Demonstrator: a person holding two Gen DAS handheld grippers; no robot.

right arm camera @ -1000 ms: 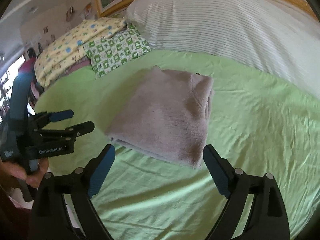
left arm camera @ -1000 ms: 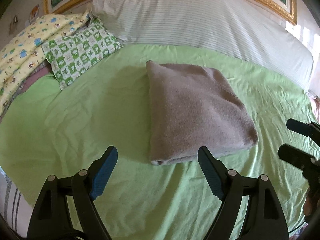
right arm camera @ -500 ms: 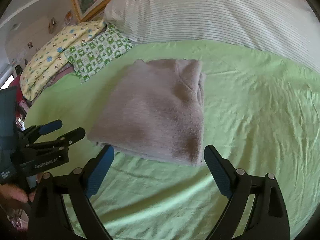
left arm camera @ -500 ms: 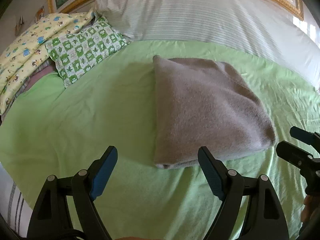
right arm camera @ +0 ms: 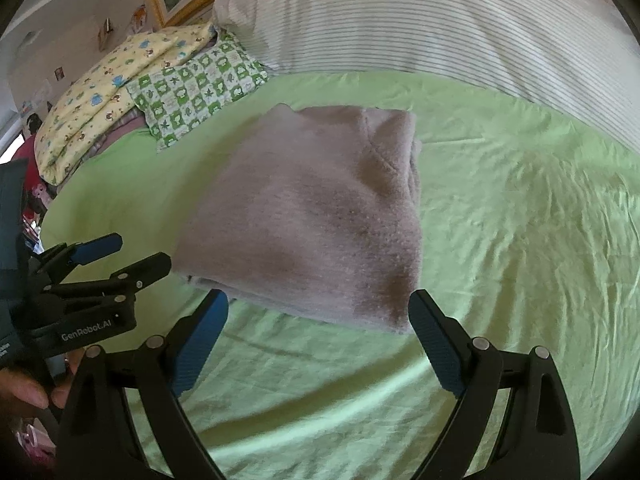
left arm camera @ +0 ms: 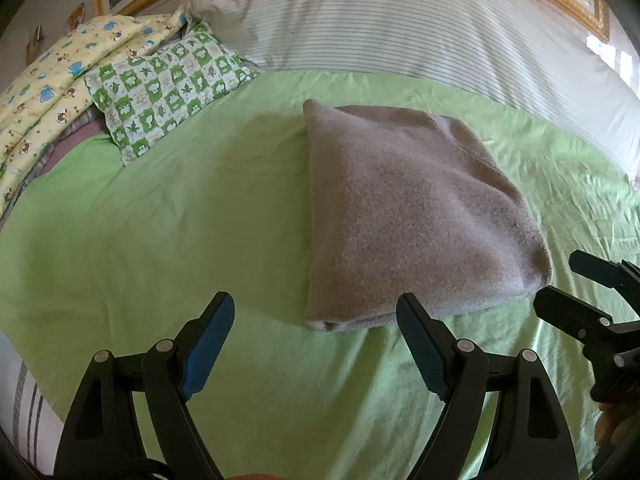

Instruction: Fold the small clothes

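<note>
**The grey cloth is folded and both grippers wait beside it**

The bed [left arm camera: 168,240] is the biggest thing here. It has a light green sheet, and it fills most of both views. At 12 o'clock, at the head of the bed, lies a long striped pillow [left arm camera: 400,24]. At 10 o'clock sits a small green checked pillow [left arm camera: 160,92], and a yellow blanket [left arm camera: 52,80] with little animals lies just beside it.

The grey cloth [left arm camera: 404,208] lies in the middle of the bed, well apart from the pillows. It is folded into a thick, neat block. In the right wrist view its stacked layers show along the edge at 3 o'clock.

The left hand-held gripper [left arm camera: 316,344] is wide open and holds nothing. It sits at 6 o'clock, near the front-left corner of the cloth. It looks not to touch it, though that is hard to tell. The right hand-held gripper [right arm camera: 318,332] is wide open too, and empty. It sits near the front edge of the cloth.

I think the folding of this piece is done, or almost done. Next could be one more fold or lifting it away. For either, both grippers must go down to the front edge and pinch all the layers at once. If they pinch only the top layer, the block could fall open.
</note>
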